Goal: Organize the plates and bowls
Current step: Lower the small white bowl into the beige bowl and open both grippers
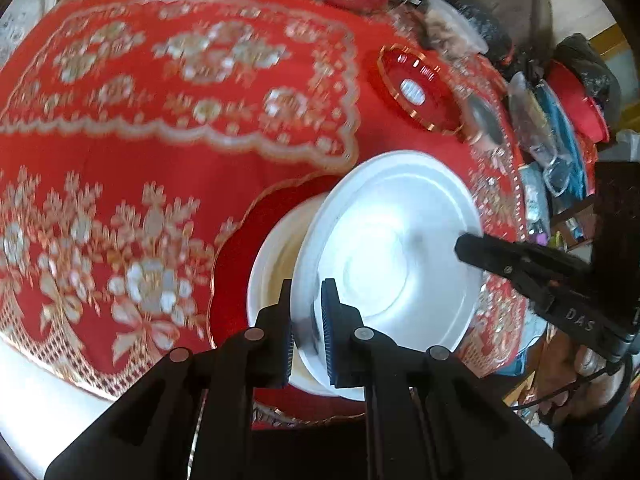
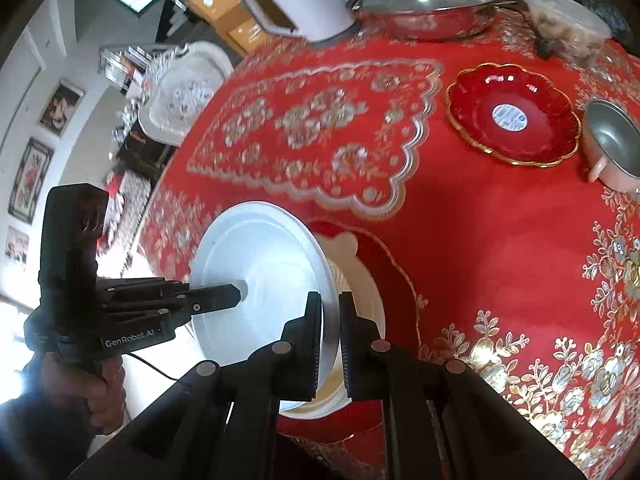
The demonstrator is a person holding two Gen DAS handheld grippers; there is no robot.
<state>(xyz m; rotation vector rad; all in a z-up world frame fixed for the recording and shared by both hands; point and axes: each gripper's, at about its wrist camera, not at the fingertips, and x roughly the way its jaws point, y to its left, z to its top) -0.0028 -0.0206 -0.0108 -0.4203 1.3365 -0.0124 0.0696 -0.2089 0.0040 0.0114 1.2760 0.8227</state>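
Both tools, left [image 1: 306, 332] and right [image 2: 330, 340], gripped the white plate [image 1: 384, 248] above a stacked bowl [image 1: 272, 264]; the far red plate [image 2: 514, 114] and metal bowl [image 2: 612, 140] remained loose on the desk [image 2: 480, 248].

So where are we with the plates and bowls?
Done: a white bowl sits on the near red plate. In hand: both grippers, left and right, clamp the white plate's rim, tilted over that bowl. Left: the far red plate and metal bowl remain separate.
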